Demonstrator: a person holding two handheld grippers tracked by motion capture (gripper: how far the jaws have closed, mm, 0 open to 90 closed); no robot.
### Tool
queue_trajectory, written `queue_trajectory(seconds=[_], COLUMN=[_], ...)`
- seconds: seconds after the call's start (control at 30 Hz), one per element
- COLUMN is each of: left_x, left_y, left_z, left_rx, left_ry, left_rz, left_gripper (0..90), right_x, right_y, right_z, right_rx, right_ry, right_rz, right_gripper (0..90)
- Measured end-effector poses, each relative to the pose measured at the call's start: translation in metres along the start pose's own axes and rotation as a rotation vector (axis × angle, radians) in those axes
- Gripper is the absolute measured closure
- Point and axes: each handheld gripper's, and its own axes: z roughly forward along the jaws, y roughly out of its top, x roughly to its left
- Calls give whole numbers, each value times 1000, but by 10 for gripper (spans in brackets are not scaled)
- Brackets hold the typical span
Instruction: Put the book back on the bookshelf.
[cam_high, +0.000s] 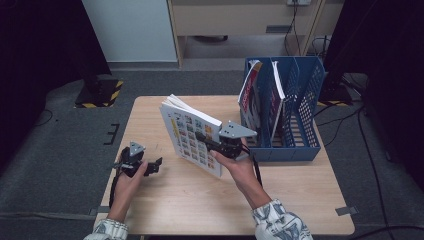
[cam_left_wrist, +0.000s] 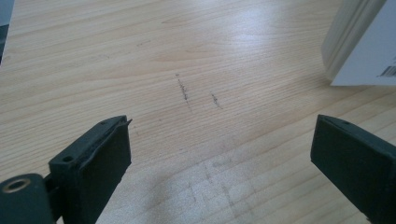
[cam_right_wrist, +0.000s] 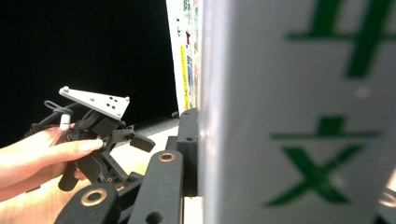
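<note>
A thick book (cam_high: 192, 135) with a cover of small coloured pictures stands tilted on edge above the middle of the wooden table (cam_high: 200, 200). My right gripper (cam_high: 206, 139) is shut on it from the right side. In the right gripper view one black jaw presses the book's white spine (cam_right_wrist: 289, 116), which bears green characters; the other jaw is hidden behind it. My left gripper (cam_high: 156, 164) rests low at the table's left, open, with bare wood (cam_left_wrist: 210, 56) between its jaws (cam_left_wrist: 219, 135). A corner of the book (cam_left_wrist: 359, 42) hangs beyond it. The left gripper (cam_right_wrist: 112, 135) also shows in a hand.
A blue slotted file rack (cam_high: 305, 100) stands at the table's back right, just right of the held book, with two magazines (cam_high: 252, 95) upright in its left slots. Dark floor surrounds the table; a pale cabinet (cam_high: 240, 20) stands behind.
</note>
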Motion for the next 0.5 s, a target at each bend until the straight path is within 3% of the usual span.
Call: queue_trajectory(seconds=[0.5], left_x=[-1], left_y=[-1], left_z=[1], left_rx=[18], left_ry=[14], left_rz=[23], left_gripper=[49], right_x=[2], right_y=[19], right_z=[-9], right_rx=[0], right_ry=[0], right_rz=[-8], right_gripper=[741])
